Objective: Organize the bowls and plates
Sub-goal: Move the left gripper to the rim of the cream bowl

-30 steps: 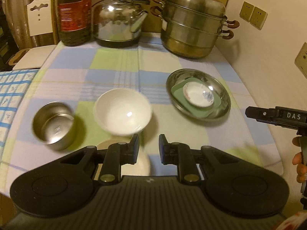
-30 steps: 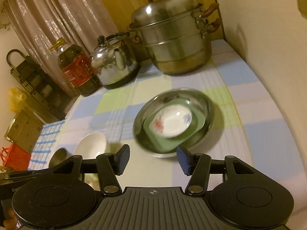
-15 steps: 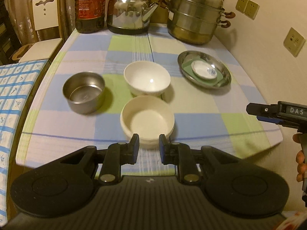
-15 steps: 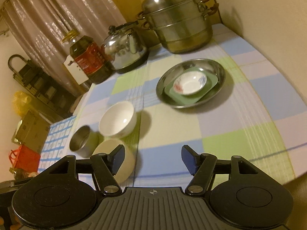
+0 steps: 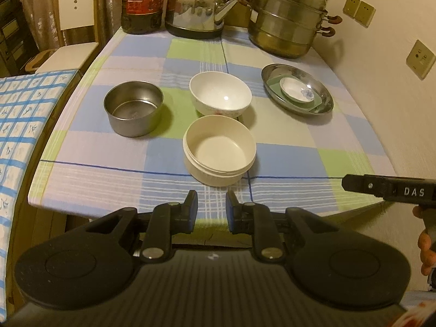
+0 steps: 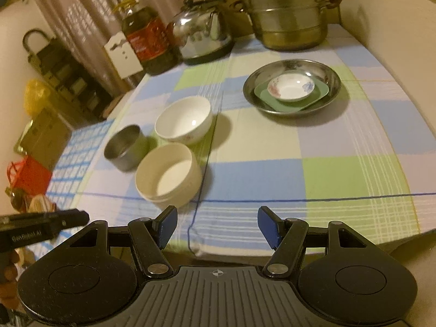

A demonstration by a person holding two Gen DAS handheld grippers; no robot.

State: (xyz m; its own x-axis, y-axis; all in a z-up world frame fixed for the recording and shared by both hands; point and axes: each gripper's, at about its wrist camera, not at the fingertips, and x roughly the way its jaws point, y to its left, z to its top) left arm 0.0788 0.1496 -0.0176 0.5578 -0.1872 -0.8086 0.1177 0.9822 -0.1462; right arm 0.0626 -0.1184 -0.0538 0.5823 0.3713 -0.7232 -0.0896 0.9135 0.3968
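Nothing is held by the narrowly parted left claw (image 5: pixel 211 204) or the wide-open right claw (image 6: pixel 217 226). Nearest on the checked desk (image 5: pixel 286 160) an empty cream round plastic tub (image 5: pixel 219 154) is seen. At 12 o'clock sits an empty white ceramic bowl (image 5: pixel 220 94), at 10 an empty steel cup (image 5: pixel 133 107). At 2 a steel dish (image 5: pixel 321 95) holds a green square plate (image 5: pixel 313 103) bearing a small white saucer (image 5: pixel 295 89).

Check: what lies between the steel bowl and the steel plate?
The white ceramic bowl sits between steel bowl and steel plate, clearest in the left wrist view.
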